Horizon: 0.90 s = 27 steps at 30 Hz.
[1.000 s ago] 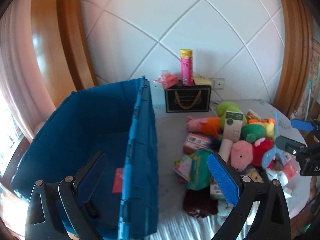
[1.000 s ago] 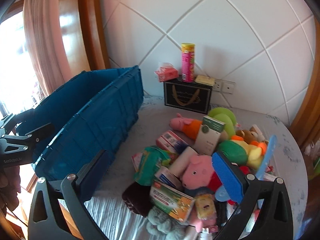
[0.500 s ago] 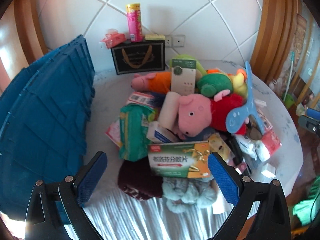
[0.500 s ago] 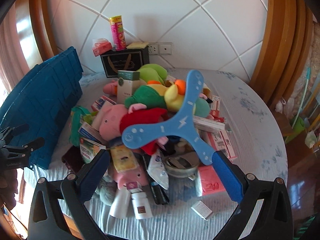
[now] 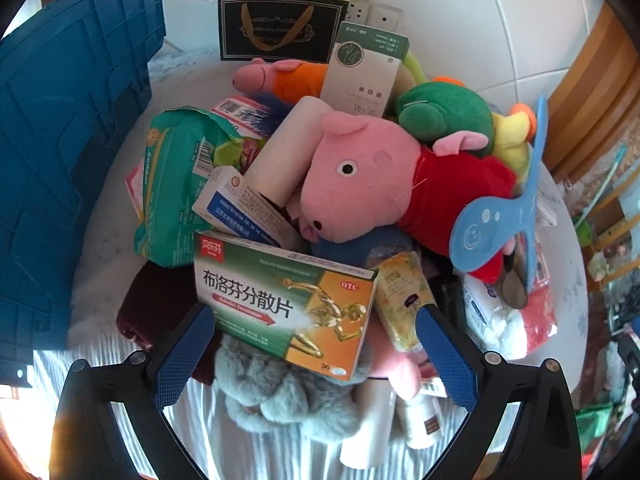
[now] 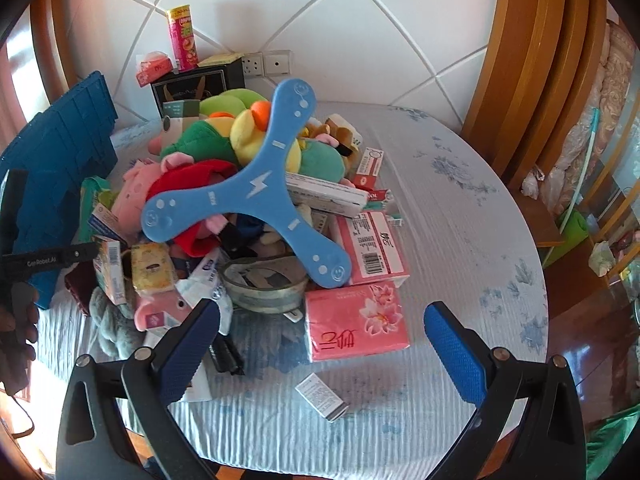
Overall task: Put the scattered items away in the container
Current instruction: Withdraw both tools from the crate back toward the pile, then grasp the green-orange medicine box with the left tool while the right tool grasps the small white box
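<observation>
A heap of toys and boxes covers the round table. My left gripper [image 5: 314, 336] is open, its fingers straddling a green-and-orange medicine box [image 5: 284, 300] that leans on a grey furry item [image 5: 288, 396]. Behind the box lie a pink pig plush in red [image 5: 360, 184] and a green wipes pack [image 5: 176, 188]. The blue crate [image 5: 68, 140] stands at the left. My right gripper [image 6: 322, 334] is open above the cloth, near a pink tissue pack [image 6: 356, 322]. A blue three-armed boomerang [image 6: 256, 188] rests on top of the pile.
A black gift box [image 5: 280, 30] with a pink tube [image 6: 182, 38] on it stands against the tiled wall. A small white box [image 6: 322, 396] lies alone near the front edge. The table's right half [image 6: 460, 216] is bare cloth. A hand [image 6: 16, 336] holds the other gripper at left.
Both grippers swung right from the crate toward the pile and moved closer. The left now straddles the medicine box; the right has dropped lower over the pile's front right side.
</observation>
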Available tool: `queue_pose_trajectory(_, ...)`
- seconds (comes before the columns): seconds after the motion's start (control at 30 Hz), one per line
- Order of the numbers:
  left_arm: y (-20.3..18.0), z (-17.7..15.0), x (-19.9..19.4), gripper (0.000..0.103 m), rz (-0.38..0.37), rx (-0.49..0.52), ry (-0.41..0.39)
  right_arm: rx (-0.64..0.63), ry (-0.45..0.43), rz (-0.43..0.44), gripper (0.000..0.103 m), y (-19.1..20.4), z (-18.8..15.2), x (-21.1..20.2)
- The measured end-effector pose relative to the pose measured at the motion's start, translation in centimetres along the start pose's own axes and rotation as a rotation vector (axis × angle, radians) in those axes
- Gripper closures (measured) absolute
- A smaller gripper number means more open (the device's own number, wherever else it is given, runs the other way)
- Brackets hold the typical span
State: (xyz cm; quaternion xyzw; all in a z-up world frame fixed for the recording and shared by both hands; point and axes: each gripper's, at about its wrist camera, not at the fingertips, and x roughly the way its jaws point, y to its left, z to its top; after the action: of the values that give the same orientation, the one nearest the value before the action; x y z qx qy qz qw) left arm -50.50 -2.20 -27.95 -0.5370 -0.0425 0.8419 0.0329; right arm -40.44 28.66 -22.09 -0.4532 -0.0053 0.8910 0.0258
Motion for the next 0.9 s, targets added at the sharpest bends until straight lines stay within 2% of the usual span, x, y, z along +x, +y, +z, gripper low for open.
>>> queue_pose_trajectory(0.27,-1.2,-0.7,2.8,0.001,0.165,-0.017,0.056,-0.019,0.130,0.008,0.000,-3.1,-2.1,7.6)
queue_pose_trajectory(0.43,-1.7,-1.5,3.6,0.001,0.181,-0.026,0.069,-0.053,0.187,0.020,0.000,-3.8,-3.2,11.2)
queue_pose_trajectory(0.63,-2.3,-2.2,3.6,0.001,0.192,-0.023,0.084,-0.019,0.193,0.042,0.000,-4.7,-3.1,11.8)
queue_pose_trajectory(0.9,-2.1,-1.4,5.7,0.001,0.307,-0.027,0.090,-0.030,0.228,0.046,0.000,-4.9,-4.8,12.4)
